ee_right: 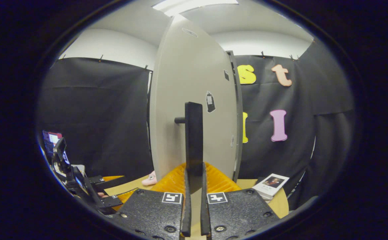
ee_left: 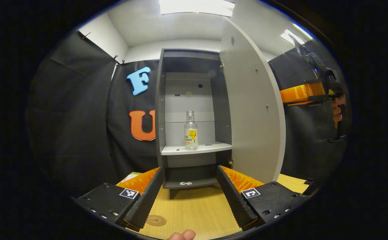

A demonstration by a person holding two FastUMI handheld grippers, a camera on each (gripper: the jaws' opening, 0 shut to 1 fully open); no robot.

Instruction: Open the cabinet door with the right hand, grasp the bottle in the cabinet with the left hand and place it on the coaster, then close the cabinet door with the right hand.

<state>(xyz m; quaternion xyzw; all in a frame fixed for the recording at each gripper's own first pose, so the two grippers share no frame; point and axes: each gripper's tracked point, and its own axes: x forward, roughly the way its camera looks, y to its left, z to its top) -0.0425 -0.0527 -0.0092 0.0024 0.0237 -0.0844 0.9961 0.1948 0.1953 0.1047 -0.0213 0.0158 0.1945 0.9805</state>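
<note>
Cabinet: grey, standing at the far end of the wooden bench, its door hanging wide open to the right.

Bottle: clear, yellow-labelled, uncapped, standing upright on the cabinet's middle shelf, well apart from both side walls. Nothing is sitting in front of it on the shelf.

Left gripper: hovering low over the near bench and facing straight into the open cabinet. Its fingers are spread wide with nothing between them; the bottle is showing far off in the gap.

Coaster: round, brown, lying flat on the bench at the near edge, just beside the left finger.

Right gripper: fingers nearly closed, clamping the door's black vertical handle from both sides. In the left gripper view this gripper is appearing at the far right, past the door's edge, with a hand wrapped on its grip.

Other items: a booklet lying on the bench right of the door; a small pink object resting on the bench at the door's left foot; black cloth hanging behind the cabinet.
</note>
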